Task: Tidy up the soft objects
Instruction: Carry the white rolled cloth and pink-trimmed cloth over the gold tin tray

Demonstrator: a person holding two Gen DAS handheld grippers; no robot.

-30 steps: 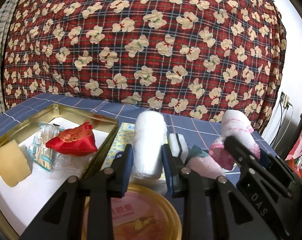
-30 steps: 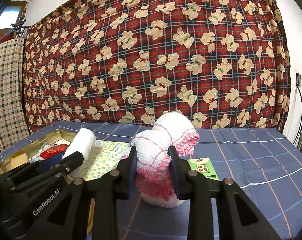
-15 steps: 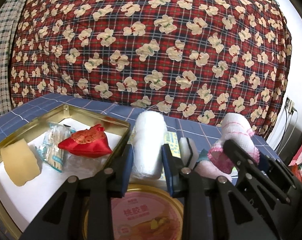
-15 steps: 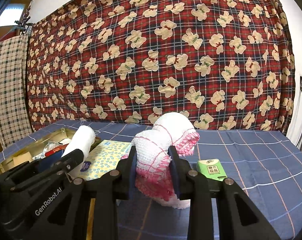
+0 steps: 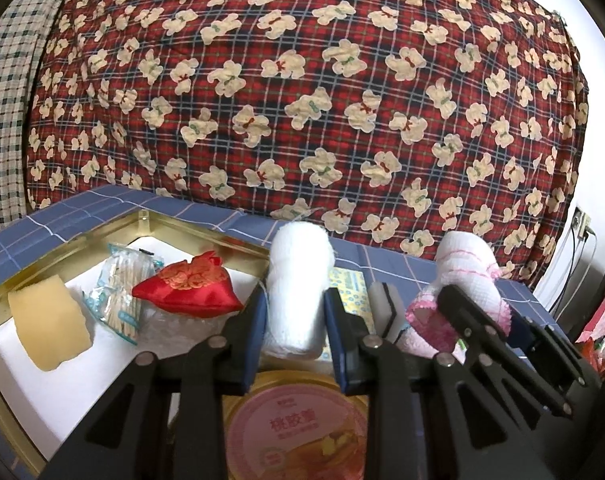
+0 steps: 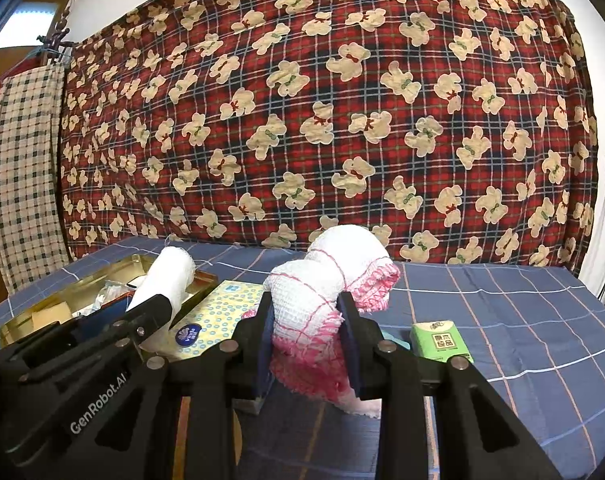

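Observation:
My left gripper [image 5: 294,320] is shut on a rolled white towel [image 5: 298,284] and holds it above the table, just right of a gold tin tray [image 5: 198,236]. The tray holds a yellow sponge [image 5: 48,322], a packet of cotton swabs [image 5: 122,292] and a red satin pouch [image 5: 188,290]. My right gripper [image 6: 307,338] is shut on a rolled white-and-pink cloth [image 6: 322,276], held off the table. That cloth [image 5: 466,276] and the right gripper show at the right of the left wrist view. The white towel [image 6: 168,276] and tray [image 6: 102,280] show at the left of the right wrist view.
A round gold tin with a pink label [image 5: 294,432] lies under the left gripper. A yellow tissue pack [image 6: 218,316], a white eraser-like block [image 5: 386,304] and a green tissue pack [image 6: 440,340] lie on the blue checked tablecloth [image 6: 522,312]. A red bear-print blanket [image 6: 342,120] hangs behind.
My left gripper has moved left and up toward the tray with the white towel. My right gripper has lifted a little with the pink cloth. Both stay shut.

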